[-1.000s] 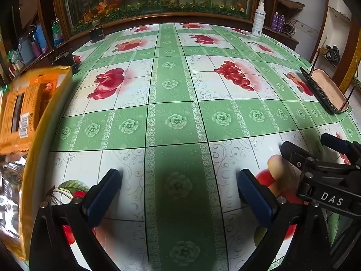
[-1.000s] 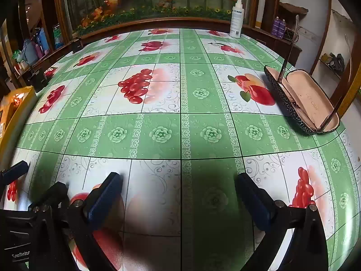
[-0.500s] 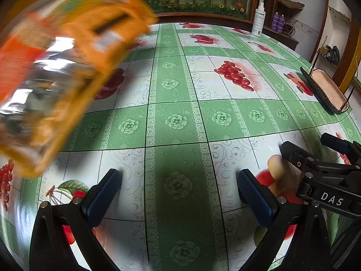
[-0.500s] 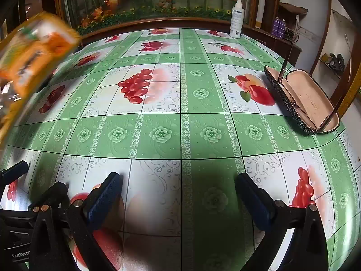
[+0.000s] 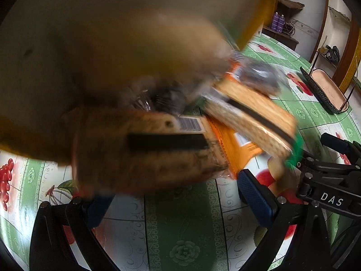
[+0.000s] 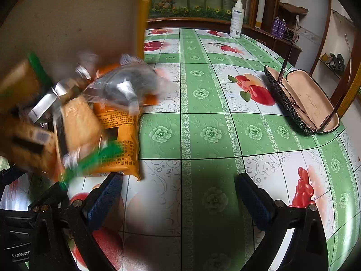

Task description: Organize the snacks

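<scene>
Snack packets (image 6: 94,117), absent from the table (image 6: 203,135) a second ago, tumble from a tipped box (image 6: 67,18) left of the glasses case (image 6: 302,99), while the left gripper (image 5: 176,194) and right gripper (image 6: 178,201) wait open, empty, sorting unstarted.

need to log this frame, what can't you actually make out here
- Snack packets: motion-blurred in both views, so their count and most labels are unreadable.
- Left gripper: its left finger is hidden behind a blurred packet in the left wrist view.
- Tilted box: cut off by the top edge.
- White bottle: label too small, right wrist view.
</scene>
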### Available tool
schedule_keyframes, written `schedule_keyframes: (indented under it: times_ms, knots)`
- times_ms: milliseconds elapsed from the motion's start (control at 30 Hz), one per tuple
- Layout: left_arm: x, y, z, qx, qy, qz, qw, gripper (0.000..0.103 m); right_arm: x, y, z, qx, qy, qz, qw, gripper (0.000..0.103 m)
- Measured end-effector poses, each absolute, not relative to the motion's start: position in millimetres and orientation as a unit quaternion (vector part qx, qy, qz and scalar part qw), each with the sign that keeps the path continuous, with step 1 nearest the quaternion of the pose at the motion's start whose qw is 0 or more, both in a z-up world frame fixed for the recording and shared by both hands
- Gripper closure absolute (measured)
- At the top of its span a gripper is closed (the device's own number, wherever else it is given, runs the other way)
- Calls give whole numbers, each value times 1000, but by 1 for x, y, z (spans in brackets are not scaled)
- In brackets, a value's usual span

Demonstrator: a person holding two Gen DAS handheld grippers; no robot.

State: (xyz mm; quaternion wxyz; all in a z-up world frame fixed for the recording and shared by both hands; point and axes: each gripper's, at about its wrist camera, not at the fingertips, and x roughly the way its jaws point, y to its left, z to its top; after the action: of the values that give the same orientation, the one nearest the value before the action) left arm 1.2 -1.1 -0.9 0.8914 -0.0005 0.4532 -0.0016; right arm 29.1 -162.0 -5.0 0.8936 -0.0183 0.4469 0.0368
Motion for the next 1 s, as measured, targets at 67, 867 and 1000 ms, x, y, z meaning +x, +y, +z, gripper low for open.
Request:
schedule_keyframes:
  times_ms: [67, 867, 1000]
  knots:
    - [0, 1, -1, 0, 454, -1, 891, 0, 28, -161, -5, -18, 447, 37, 894, 1]
    - [4, -7, 2, 0, 454, -2, 891, 0, 29, -163, -6, -19, 447, 36, 894, 1]
    - [4, -6, 2, 0, 454, -2, 891, 0, 29, -164, -6, -19, 447, 36, 894, 1]
